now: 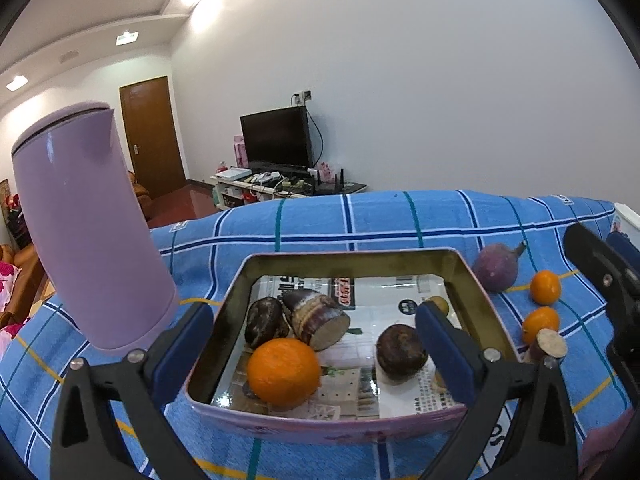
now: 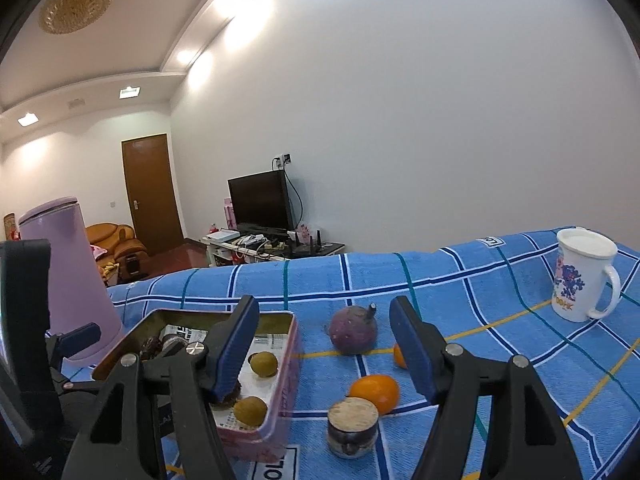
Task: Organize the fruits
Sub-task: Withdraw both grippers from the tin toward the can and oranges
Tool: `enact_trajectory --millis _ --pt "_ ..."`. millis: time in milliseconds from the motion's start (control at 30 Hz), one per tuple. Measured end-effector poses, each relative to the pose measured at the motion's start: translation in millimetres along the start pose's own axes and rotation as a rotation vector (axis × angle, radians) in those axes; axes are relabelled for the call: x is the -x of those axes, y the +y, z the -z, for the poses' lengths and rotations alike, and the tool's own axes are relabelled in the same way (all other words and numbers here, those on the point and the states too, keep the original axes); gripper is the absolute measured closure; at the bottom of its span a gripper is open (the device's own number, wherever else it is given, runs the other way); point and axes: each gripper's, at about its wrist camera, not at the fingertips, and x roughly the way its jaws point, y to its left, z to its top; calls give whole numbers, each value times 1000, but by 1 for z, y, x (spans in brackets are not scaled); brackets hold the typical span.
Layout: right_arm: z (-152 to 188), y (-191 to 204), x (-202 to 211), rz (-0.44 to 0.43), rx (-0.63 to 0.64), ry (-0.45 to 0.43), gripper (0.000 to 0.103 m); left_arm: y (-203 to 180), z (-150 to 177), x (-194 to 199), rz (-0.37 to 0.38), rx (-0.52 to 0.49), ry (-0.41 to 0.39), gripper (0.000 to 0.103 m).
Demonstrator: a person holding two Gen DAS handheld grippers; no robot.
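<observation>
Hovering over the tin's [image 1: 476, 292] near rim, the left gripper [image 1: 316, 340] gapes empty; the right gripper [image 2: 324, 354], parted and empty, faces loose oranges [image 2: 376, 392] on open cloth [image 2: 480, 300] rightward.

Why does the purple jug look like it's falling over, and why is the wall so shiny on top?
Left wrist view: the fisheye lens bends the upright jug. Right wrist view: ceiling lights throw bright glare on the wall.
</observation>
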Motion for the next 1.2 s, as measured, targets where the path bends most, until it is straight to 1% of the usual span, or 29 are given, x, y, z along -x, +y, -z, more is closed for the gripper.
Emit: enact_trajectory --millis 133,300,633,733,900,967,1067,1133,1200 --pt "1 -1 4 5 9 3 34 -5 1 4 15 -3 -4 0" --pt "2 -6 13 14 21 4 34 -11 2 6 52 -1 7 0" --pt "2 -29 28 62 9 8 34 -21 4 16 71 -24 -11 0" --pt "2 -39 31 79 -6 13 34 -22 5 18 76 -27 -14 0" --pt "1 -59 34 136 -26 31 34 -27 6 22 97 -43 -16 0" --pt "1 -71 36 159 -49 39 34 -31 6 22 115 -43 2 0" --pt "1 -87 37 169 -86 63 34 -40 9 21 162 -57 46 0" --pt "2 -96 37 171 -113 83 34 -48 11 26 178 -92 34 0" --pt "3 -104 36 160 -136 108 34 -52 12 32 178 -116 12 0"
